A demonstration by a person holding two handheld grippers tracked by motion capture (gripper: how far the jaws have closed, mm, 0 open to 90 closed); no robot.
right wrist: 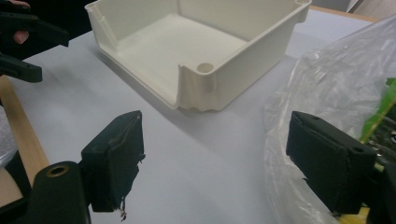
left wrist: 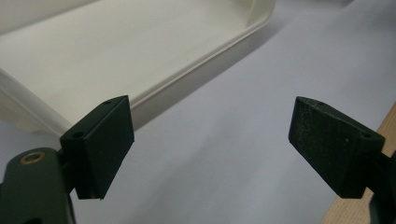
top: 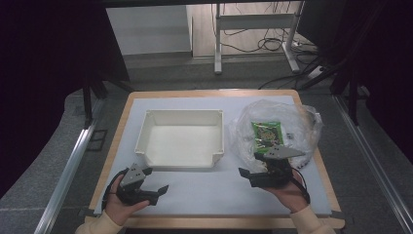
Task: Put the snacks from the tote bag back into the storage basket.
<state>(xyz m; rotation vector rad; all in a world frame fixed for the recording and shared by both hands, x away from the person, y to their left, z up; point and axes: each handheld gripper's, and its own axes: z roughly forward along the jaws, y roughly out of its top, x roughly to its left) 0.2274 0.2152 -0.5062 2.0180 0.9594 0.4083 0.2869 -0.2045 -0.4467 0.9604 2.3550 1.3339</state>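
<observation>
While both claws gape wide, the crinkled clear bag (top: 287,122) holds what looks like a green packet (top: 266,132).

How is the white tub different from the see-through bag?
The white bin is stiff, boxy and opaque; the clear plastic bag is soft, crinkled and see-through. The bin looks empty, while the bag holds a green packet. The bin sits mid-table; the bag lies right of it, by the right claw. Both rest on the table's white mat.
</observation>
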